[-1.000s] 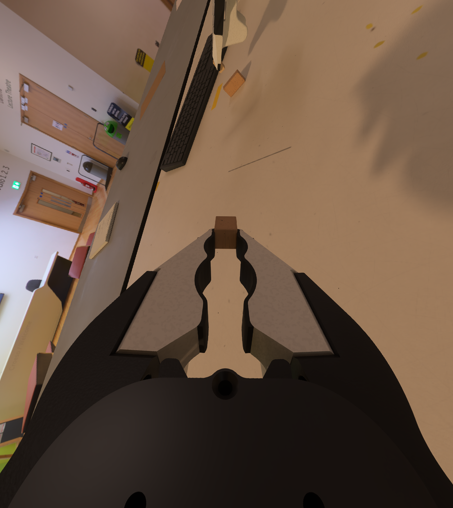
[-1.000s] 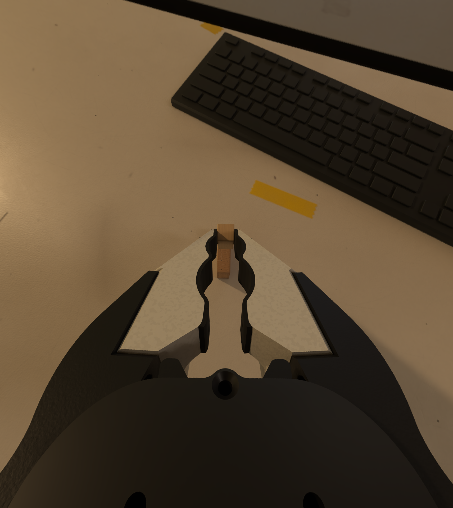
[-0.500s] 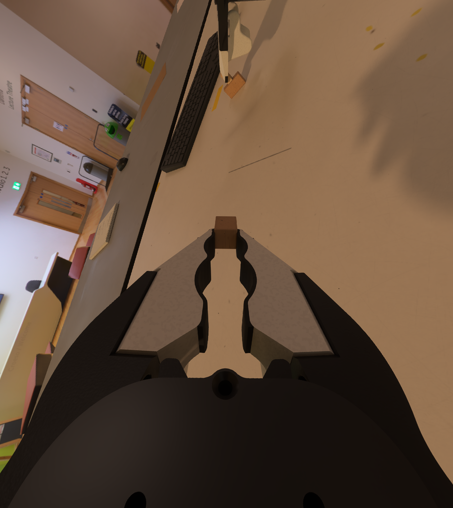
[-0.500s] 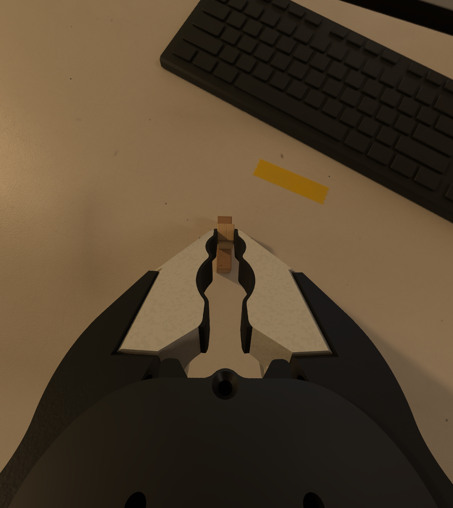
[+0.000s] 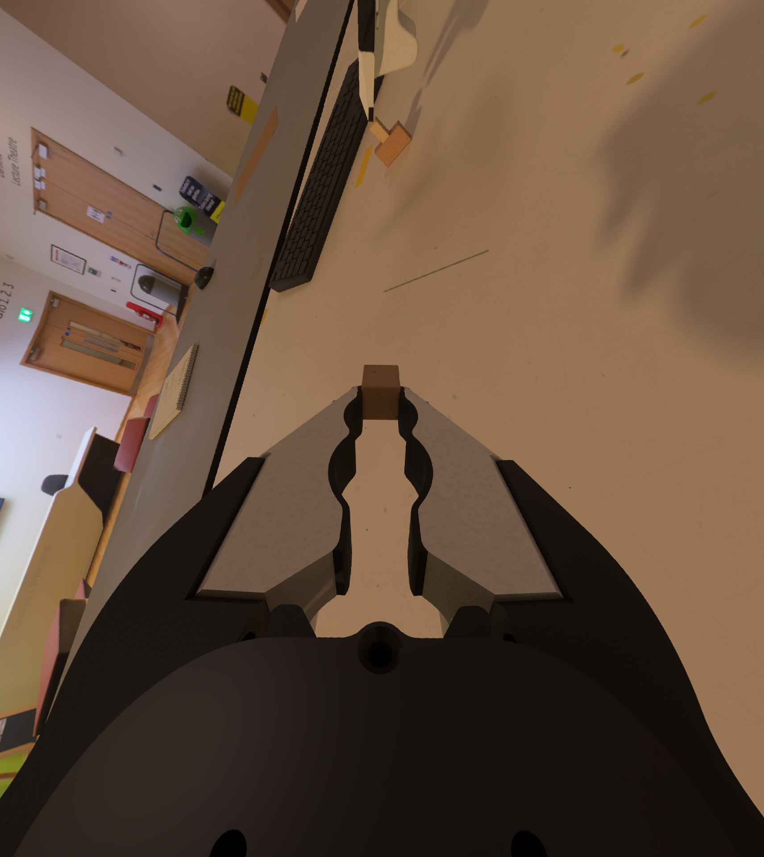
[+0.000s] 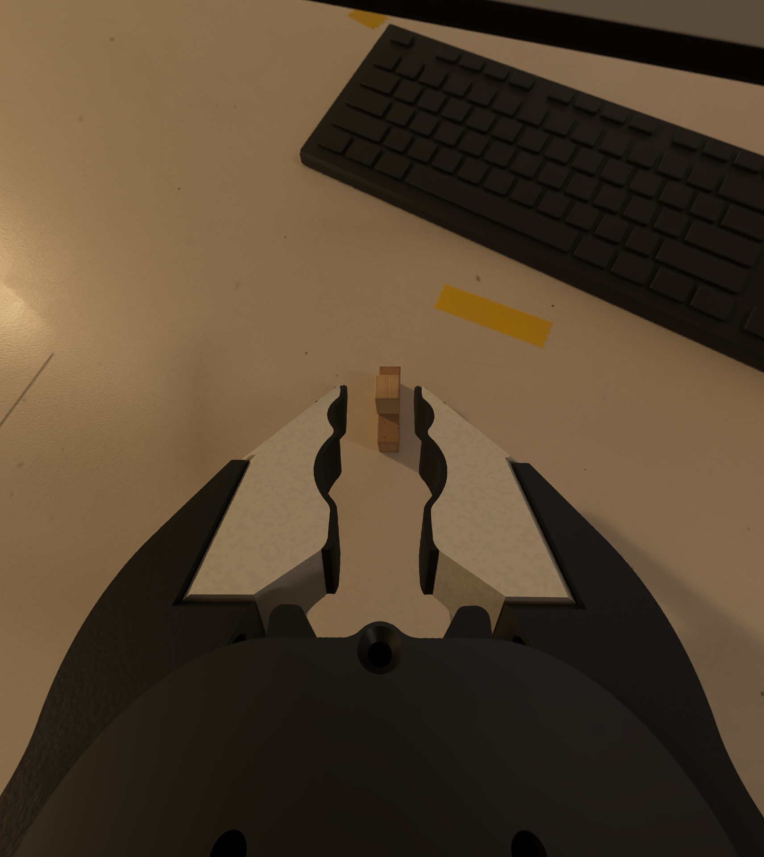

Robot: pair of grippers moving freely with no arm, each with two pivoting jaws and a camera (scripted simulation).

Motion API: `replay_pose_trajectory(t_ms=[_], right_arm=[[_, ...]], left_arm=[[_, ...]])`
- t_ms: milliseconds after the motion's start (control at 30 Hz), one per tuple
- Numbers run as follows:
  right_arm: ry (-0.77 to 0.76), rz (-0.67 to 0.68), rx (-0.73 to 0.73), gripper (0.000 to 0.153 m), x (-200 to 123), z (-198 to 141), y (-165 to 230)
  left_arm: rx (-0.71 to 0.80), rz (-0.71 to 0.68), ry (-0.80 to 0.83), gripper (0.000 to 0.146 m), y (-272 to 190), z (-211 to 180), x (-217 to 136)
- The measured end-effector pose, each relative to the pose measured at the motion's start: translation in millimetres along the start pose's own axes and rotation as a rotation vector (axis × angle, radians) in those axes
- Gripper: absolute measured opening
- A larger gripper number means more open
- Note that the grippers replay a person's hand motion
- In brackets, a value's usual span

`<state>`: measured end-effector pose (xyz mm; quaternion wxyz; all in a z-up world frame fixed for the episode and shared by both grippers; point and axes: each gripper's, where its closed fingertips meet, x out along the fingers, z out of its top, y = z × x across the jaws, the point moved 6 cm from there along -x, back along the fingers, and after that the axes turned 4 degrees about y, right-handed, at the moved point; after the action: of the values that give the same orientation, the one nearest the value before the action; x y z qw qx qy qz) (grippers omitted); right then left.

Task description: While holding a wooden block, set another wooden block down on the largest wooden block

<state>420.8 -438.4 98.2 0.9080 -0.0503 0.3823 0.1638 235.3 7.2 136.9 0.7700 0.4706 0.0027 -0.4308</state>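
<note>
My left gripper (image 5: 380,394) is shut on a dark brown wooden cube (image 5: 380,392) and holds it above the beige table (image 5: 556,417). My right gripper (image 6: 380,389) is open, with a finger on each side of a small light wooden block (image 6: 387,394) and clear of it. That block rests on the larger flat wooden block (image 6: 389,433), which lies on the table. In the left wrist view the pair is far off: the small block (image 5: 378,130) on the large block (image 5: 395,146), with the right gripper (image 5: 370,111) just above.
A black keyboard (image 6: 579,185) lies behind and to the right of the stacked blocks; it also shows in the left wrist view (image 5: 324,185). A yellow tape strip (image 6: 493,315) is stuck on the table between them. The table's dark back edge (image 6: 602,41) runs behind the keyboard.
My right gripper has opened and let go of the small light block, which now sits on the large block, and has drawn back a little. The left gripper has not moved.
</note>
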Motion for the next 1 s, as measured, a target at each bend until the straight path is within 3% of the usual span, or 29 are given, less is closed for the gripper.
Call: replay_pose_trajectory(t_ms=[233, 533, 733, 833, 933, 1000], right_arm=[[-0.112, 0.023, -0.040, 0.030, -43, -3, 18], [-0.543, 0.168, -0.184, 0.034, -151, -61, 95], [-0.410, -0.025, -0.217, 0.033, -136, -114, 113], [-0.374, 0.025, -0.110, 0.030, -116, -117, 116], [-0.375, -0.004, -0.070, 0.009, -102, -110, 119], [-0.369, -0.035, -0.061, 0.007, -95, -102, 122]], left_arm=[[-0.007, 0.010, 0.000, 0.014, 2, -1, -2], [-0.011, 0.019, 0.000, 0.014, 2, -1, -2], [-0.001, 0.023, -0.001, 0.014, 0, 3, -1], [0.001, 0.029, 0.002, 0.014, 0, 3, -1], [-0.004, 0.035, 0.004, 0.014, 0, 1, -3], [-0.014, 0.033, 0.001, 0.014, 1, -1, -3]])
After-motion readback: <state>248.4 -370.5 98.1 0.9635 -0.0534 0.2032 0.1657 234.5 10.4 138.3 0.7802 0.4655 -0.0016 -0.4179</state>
